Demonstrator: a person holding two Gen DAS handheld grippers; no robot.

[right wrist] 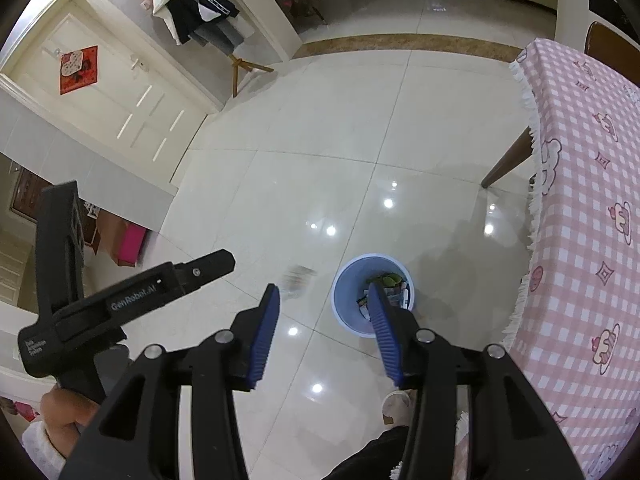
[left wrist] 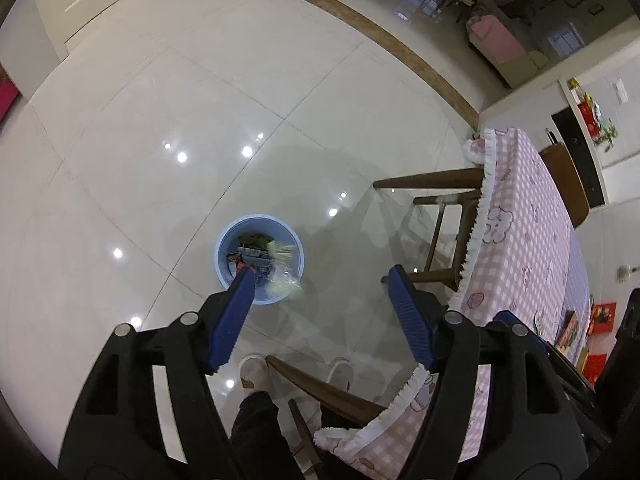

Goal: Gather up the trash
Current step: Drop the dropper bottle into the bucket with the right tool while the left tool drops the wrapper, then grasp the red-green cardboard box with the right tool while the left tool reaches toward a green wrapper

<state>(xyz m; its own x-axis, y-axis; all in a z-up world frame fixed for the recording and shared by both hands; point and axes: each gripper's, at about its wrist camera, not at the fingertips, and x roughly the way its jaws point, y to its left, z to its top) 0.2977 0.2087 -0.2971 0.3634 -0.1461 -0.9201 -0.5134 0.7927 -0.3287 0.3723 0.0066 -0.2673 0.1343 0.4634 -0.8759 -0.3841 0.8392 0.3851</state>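
Note:
A light blue trash bin (left wrist: 230, 276) stands on the white tiled floor and holds several wrappers. A blurred pale piece of trash (left wrist: 285, 268) is in mid-air over the bin's right rim. My left gripper (left wrist: 320, 272) is open and empty, high above the bin. In the right wrist view the bin (right wrist: 348, 320) sits below my right gripper (right wrist: 322, 290), which is open and empty. A blurred piece of trash (right wrist: 297, 278) is in the air left of the bin. The left gripper's body (right wrist: 132, 296) shows at the left.
A table with a pink checked cloth (left wrist: 520, 232) stands to the right, with a wooden chair (left wrist: 444, 216) tucked under it; the cloth also shows in the right wrist view (right wrist: 588, 220). Red packets (left wrist: 600, 316) lie on the table. The person's slippered feet (left wrist: 254, 372) are below.

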